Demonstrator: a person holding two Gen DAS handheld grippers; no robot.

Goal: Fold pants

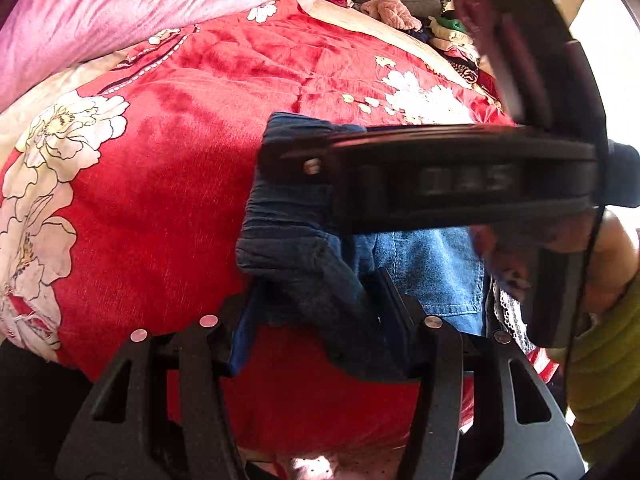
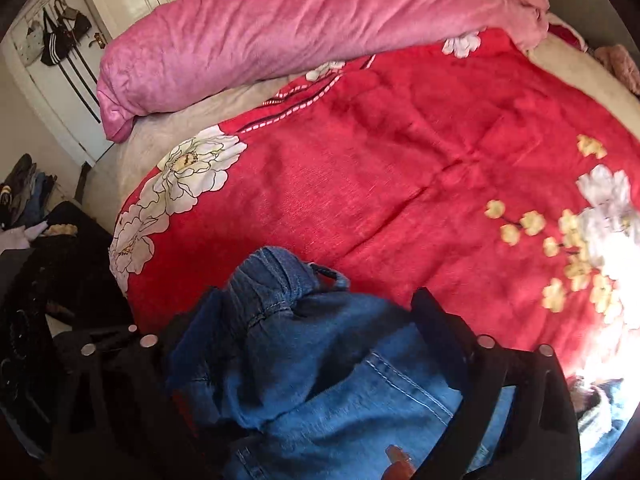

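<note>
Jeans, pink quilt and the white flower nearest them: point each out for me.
Jeans [image 2: 340, 380]: right wrist view, denim panel beside the pocket seam.
Pink quilt [image 2: 280, 28]: right wrist view, middle of the roll.
White flower [image 2: 196, 168]: right wrist view, petals on the red bedspread.

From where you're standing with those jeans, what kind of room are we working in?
Most likely a bedroom in a home. The jeans lie on a bed under a red floral blanket, with a rolled pink quilt along its far side and bags hanging on a white door.

Both wrist views look steeply down, close over the shared red bedspread [image 1: 168, 208].
</note>
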